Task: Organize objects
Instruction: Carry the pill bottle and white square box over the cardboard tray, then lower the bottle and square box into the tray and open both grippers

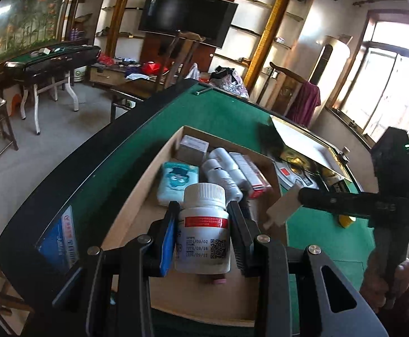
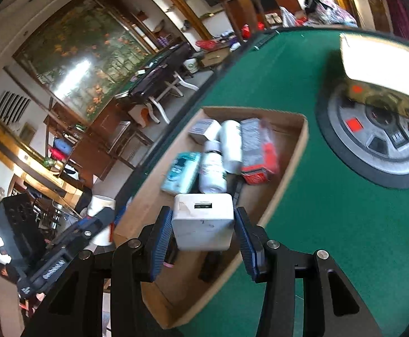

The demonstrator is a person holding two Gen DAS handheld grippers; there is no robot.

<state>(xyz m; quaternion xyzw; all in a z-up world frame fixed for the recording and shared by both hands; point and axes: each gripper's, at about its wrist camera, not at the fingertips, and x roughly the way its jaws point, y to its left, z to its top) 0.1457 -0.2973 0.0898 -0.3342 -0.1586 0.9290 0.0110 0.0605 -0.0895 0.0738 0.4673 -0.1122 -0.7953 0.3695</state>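
Clamped upright in left tool [image 1: 204, 233]: white pill bottle [image 1: 204, 224]; right tool [image 2: 203, 231] gripped white charger [image 2: 203, 224], both poised over cardboard box [image 2: 285, 168] for sorting.

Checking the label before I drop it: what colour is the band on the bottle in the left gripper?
Red, across the white pill bottle; clearest in the left wrist view.

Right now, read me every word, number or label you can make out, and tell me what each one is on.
"2024/09/02": white pill bottle in the left gripper, first date line.
"2026/09/15": same bottle, last date line; the middle date, red band and QR code are unreadable.
Blue packet at the table edge: characters blurred.
Cardboard box contents: labels too blurred.
White charger in the right gripper: no text.
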